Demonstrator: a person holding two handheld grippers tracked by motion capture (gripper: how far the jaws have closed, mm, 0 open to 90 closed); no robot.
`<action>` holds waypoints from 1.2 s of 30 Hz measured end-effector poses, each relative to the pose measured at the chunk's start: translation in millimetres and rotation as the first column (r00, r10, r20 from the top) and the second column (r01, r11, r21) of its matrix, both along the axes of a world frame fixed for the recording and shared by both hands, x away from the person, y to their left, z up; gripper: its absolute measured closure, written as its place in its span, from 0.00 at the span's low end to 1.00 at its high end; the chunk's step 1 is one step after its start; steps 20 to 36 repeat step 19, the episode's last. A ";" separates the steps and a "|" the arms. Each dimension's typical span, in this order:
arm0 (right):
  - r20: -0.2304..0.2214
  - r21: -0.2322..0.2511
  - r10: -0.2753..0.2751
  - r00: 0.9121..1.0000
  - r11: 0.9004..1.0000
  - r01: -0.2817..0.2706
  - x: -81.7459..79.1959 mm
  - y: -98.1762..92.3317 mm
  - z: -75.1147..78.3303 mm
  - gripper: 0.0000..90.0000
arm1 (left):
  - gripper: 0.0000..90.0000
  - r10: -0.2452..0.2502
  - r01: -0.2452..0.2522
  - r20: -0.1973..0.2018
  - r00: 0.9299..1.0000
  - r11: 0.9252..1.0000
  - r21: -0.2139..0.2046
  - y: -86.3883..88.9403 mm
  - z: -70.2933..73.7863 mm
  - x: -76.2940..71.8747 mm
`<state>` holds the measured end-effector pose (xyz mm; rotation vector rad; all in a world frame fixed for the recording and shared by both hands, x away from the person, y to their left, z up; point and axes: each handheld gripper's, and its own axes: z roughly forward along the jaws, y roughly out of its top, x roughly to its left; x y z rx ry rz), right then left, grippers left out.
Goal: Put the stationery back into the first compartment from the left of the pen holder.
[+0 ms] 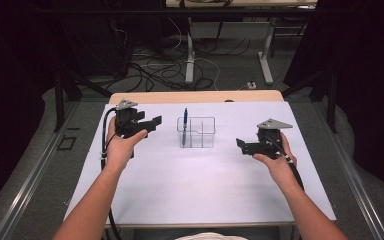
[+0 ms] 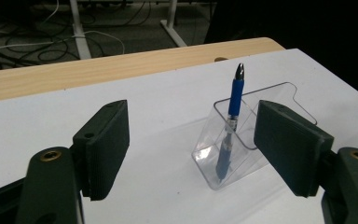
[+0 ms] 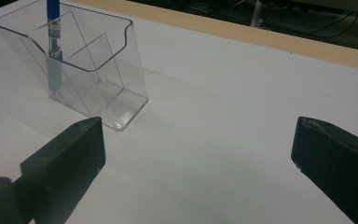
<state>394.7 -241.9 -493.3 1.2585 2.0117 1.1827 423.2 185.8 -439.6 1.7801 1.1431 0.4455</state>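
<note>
Blue pen (image 2: pixel 235 95), clear holder (image 3: pixel 98 70)

No readable text, label, brand, number or sign anywhere. Blue pen (image 2: pixel 233 122) in clear plastic divided holder (image 3: pixel 103 80): pale band with print on barrel, too small and blurred to read. White table sheet (image 1: pixel 195 185): blank. Black jaws in both gripper views: unmarked. Grey three-cornered plate (image 1: pixel 274 123) on right-hand gripper: no lettering legible.
</note>
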 end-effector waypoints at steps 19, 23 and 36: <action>-0.039 0.002 -0.023 0.999 1.000 0.023 4.2 -10.2 -12.5 0.03 | 0.17 0.034 -0.032 0.067 0.997 0.999 -0.018 31.8 -40.2 -27.7; -0.039 0.002 -0.023 0.999 1.000 0.023 4.2 -10.2 -12.5 0.03 | 0.17 0.034 -0.032 0.067 0.997 0.999 -0.018 31.8 -40.2 -27.7; -0.039 0.002 -0.023 0.999 1.000 0.023 4.2 -10.2 -12.5 0.03 | 0.17 0.034 -0.032 0.067 0.997 0.999 -0.018 31.8 -40.2 -27.7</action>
